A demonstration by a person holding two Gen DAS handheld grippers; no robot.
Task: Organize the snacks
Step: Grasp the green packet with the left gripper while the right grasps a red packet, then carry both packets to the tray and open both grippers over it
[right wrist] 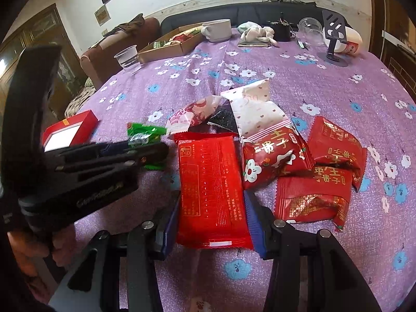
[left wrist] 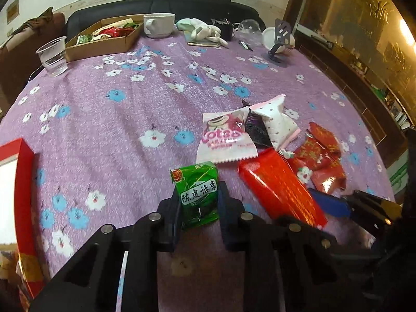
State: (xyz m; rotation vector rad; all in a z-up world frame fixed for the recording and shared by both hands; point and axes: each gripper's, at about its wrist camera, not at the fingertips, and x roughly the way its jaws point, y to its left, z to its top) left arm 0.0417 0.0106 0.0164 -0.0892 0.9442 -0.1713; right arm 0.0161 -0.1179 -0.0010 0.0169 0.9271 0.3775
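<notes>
1. Snacks: loose pile on the floral-cloth worktop [left wrist: 104, 119]. Green packet [left wrist: 198, 195] sits between the left tool [left wrist: 199, 202] fingers, pinched at both sides; from the right wrist view it looks lifted just off the cloth, can't confirm.
2. Right tool [right wrist: 212, 223] is wide, fingers straddling the long red packet [right wrist: 212, 189], which lies flat on the worktop. Finger pads are close to its edges; contact not clear, so not gripped as far as I can tell.
3. Rest of pile: pink-white packet [left wrist: 225, 140], dark packet [left wrist: 256, 130], white dotted packet [left wrist: 275, 122], three small red packets [right wrist: 335, 171] overlapping to the right.
4. Likely destinations: cardboard tray [left wrist: 104, 44] at the far edge, already holding snacks, well away from the pile; red box [left wrist: 15, 195] near left.
5. Step, my read: pick phase, one item per tool.
6. Next move calls for: carry green packet to a container without loosening; right tool needs to narrow squarely on the red packet's long edges, since slick film may slip or buckle.
</notes>
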